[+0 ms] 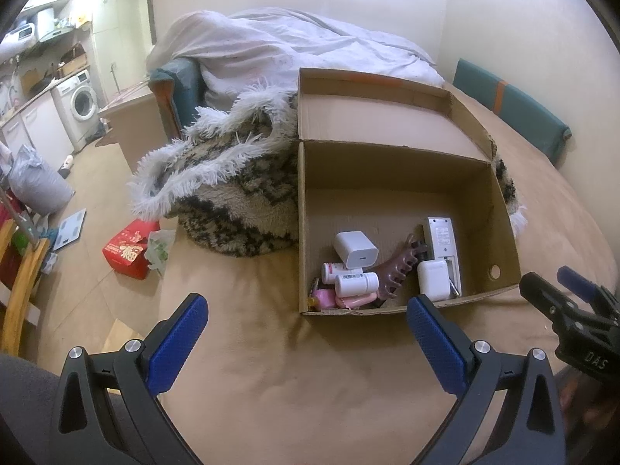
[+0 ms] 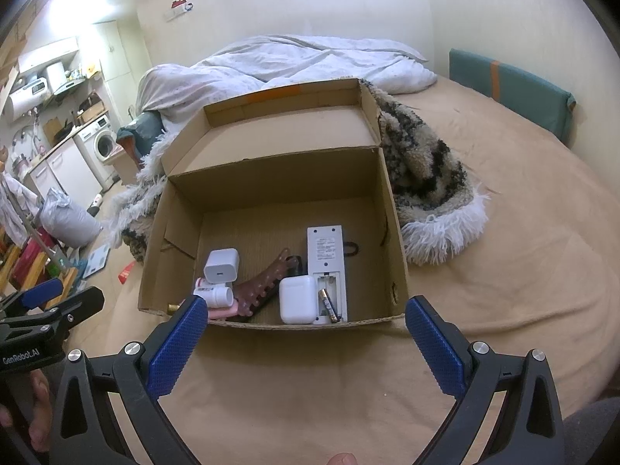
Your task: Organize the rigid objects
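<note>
An open cardboard box stands on the tan bed sheet. Inside lie a white charger cube, white pill bottles, a brown hair claw, a white earbud case, a white remote with its battery bay open, and pink items. My left gripper is open and empty in front of the box. My right gripper is open and empty, also in front of the box; it shows at the right edge of the left wrist view.
A shaggy patterned rug is bunched beside and behind the box. A white duvet lies beyond. A teal cushion leans on the wall. The bed edge drops left to a floor with a red box.
</note>
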The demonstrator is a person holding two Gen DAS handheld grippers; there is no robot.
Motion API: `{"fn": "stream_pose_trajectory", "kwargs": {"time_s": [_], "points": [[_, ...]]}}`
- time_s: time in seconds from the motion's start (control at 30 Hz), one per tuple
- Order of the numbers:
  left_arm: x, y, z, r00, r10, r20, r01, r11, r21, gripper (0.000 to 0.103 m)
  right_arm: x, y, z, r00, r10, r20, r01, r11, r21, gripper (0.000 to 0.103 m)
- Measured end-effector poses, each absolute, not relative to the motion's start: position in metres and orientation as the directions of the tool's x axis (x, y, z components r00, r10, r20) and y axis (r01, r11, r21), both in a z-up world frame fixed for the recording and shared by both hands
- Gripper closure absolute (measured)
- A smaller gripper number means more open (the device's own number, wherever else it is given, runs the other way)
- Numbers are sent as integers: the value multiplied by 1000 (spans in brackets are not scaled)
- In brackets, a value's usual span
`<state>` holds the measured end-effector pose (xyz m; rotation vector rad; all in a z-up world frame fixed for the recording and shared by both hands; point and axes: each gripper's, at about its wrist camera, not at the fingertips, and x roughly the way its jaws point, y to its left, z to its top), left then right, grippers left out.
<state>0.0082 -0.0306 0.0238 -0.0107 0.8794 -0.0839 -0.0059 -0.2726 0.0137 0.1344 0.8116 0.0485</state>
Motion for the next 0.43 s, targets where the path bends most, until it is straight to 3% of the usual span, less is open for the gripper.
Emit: {"fn": "stream_pose_trajectory", "kwargs": {"time_s": [0.43], "points": [[9,-30,24,634,-87,-768,75,996,-51,1,-6,-274,14,689,95,-718,9,990,139,0]]}}
